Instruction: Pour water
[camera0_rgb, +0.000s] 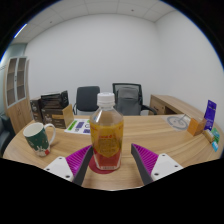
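The tongs (113, 165) clamp the bottle (106, 132) at its lower body, holding it upright with the white cap on, at twelve o'clock between the pads. The mug (38, 137) waits at ten o'clock on the surface (150, 135), likely the pouring target

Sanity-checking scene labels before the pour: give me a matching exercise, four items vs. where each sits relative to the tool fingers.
Items:
1. bottle
2. mug
3. office chairs
4. clear cup

Places:
A. across the table, against the wall
B. between the fingers of the tool
C. on the table, ahead and to the left of the fingers
D. on the table, ahead and to the right of the fingers

Pairs: 1-B, 2-C, 3-A, 4-D
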